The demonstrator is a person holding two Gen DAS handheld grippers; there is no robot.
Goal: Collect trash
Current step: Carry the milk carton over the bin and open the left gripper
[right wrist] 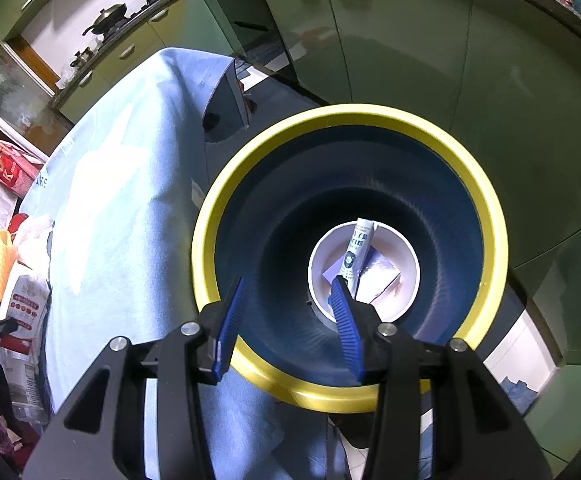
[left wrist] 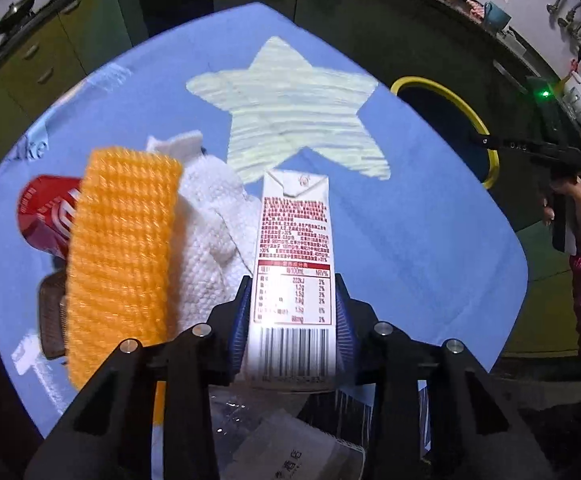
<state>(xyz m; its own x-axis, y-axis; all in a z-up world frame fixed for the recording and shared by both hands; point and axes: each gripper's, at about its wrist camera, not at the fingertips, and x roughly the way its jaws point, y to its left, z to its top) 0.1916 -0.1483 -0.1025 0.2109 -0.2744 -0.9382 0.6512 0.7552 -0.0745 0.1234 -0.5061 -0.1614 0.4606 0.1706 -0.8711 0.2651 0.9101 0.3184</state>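
White milk carton (left wrist: pixel 293 276) w/ red print lies on the blue tablecloth (left wrist: pixel 410 240), clamped at its barcode end btwn the blue pads of the left gripper (left wrist: pixel 293 292), jaws narrowed onto its sides. Beside it on the left: orange sponge (left wrist: pixel 122 256), crumpled white paper towel (left wrist: pixel 214 236), red can (left wrist: pixel 48 212). Right gripper (right wrist: pixel 288 296) hangs over the yellow-rimmed bin (right wrist: pixel 210 240), jaws partly apart w/ nothing btwn them; a white bowl (right wrist: pixel 402 280), tube (right wrist: pixel 358 248) & small box (right wrist: pixel 378 280) sit at the bin bottom
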